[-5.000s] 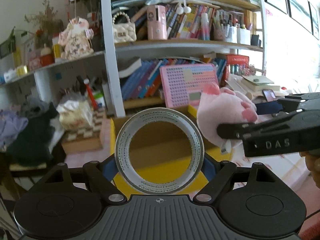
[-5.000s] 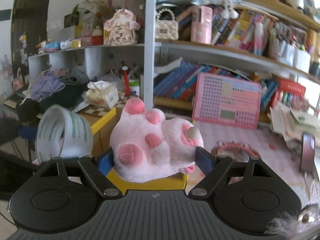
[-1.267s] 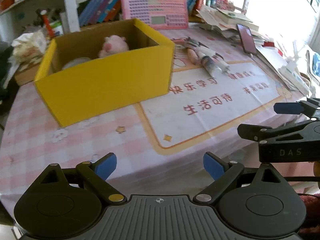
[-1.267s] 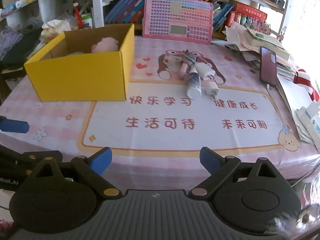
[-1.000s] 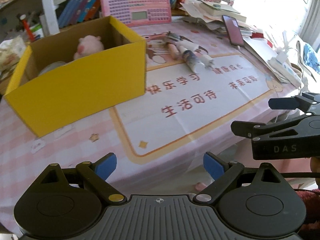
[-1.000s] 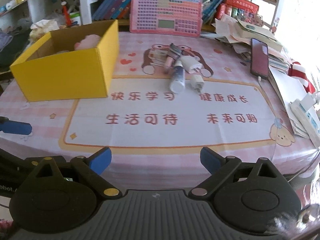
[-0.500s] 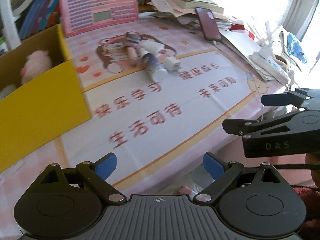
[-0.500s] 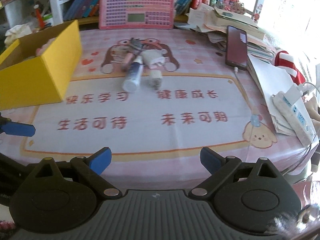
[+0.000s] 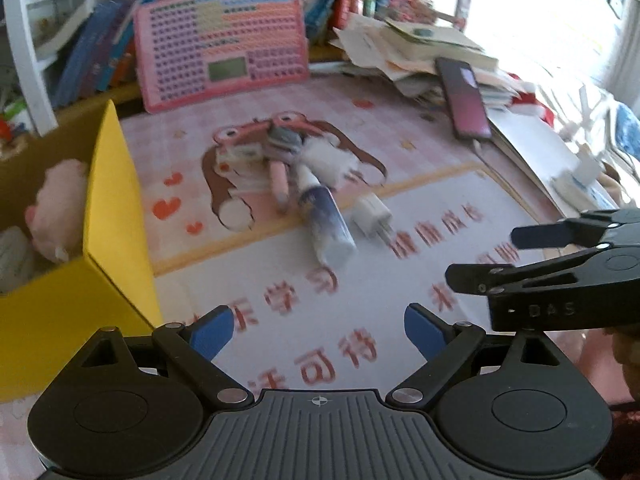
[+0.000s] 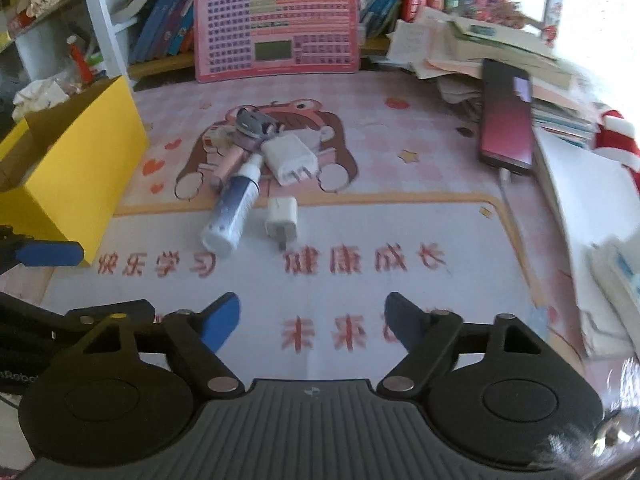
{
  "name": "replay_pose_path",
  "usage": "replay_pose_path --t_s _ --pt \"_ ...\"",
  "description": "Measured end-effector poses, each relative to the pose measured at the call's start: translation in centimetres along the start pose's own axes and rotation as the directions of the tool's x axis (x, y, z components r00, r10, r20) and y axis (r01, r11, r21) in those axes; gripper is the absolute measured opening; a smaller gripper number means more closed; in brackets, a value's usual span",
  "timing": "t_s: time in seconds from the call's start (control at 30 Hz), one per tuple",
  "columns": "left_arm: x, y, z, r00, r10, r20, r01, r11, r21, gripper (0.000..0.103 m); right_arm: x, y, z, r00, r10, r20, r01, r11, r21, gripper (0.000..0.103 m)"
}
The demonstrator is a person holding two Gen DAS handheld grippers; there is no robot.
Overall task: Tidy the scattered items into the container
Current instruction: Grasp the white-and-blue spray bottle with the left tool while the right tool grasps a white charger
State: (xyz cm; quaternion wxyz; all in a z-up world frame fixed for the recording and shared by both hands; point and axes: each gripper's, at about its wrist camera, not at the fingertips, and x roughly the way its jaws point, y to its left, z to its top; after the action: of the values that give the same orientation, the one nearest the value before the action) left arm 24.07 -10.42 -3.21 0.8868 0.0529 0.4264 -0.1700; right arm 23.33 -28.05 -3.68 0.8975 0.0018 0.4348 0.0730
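A yellow cardboard box [image 9: 108, 216] stands at the left of the mat, also in the right wrist view [image 10: 76, 168]; a pink plush toy [image 9: 56, 204] lies inside it. Scattered items lie mid-mat: a blue-and-white tube [image 10: 234, 210], a small white charger [image 10: 282, 216], a larger white charger [image 10: 291, 158], a pink stick [image 10: 229, 162] and a grey clip [image 10: 254, 122]. The tube [image 9: 326, 220] and small charger [image 9: 372, 216] also show in the left wrist view. My left gripper [image 9: 318, 330] and right gripper [image 10: 312, 320] are open and empty, short of the items.
A pink keyboard toy [image 10: 276, 26] leans against the bookshelf at the back. A phone [image 10: 508, 114] on a cable, stacked papers [image 10: 480, 48] and a white power strip [image 10: 616, 272] crowd the right side. The table's front edge is near both grippers.
Both grippers held the tape roll and plush earlier; both now lie in the box and the grippers are empty. Over the last second both moved right and forward toward the scattered items.
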Motion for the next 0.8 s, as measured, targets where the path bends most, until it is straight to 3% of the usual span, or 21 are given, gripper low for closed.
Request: replay_pose_path --t_s 0.07,0.5,0.57,0.8 --pt "0.3 -0.1 0.5 1.0 0.02 -0.001 -0.02 1.0 -0.002 0.093 1.0 -0.3 0.9 0.999 0.033 -0.004 -0.033 0.999 -0.012 0.066" --pt "3.7 -0.8 3.5 0.995 0.096 -0.033 -0.096 0.995 0.009 0.087 8.8 -0.4 6.0 0.989 0.136 -0.054 -0.14 0.987 -0.076 0.037" --pt "4.3 -0.8 4.0 0.995 0.096 -0.035 -0.095 0.995 0.011 0.086 9.6 -0.4 6.0 0.987 0.141 -0.082 -0.148 0.985 -0.086 0.025" --pt "7.7 -1.5 5.9 0.996 0.072 -0.045 -0.07 0.997 0.038 0.074 9.6 -3.4 5.9 0.992 0.105 -0.066 -0.107 0.994 -0.021 0.025"
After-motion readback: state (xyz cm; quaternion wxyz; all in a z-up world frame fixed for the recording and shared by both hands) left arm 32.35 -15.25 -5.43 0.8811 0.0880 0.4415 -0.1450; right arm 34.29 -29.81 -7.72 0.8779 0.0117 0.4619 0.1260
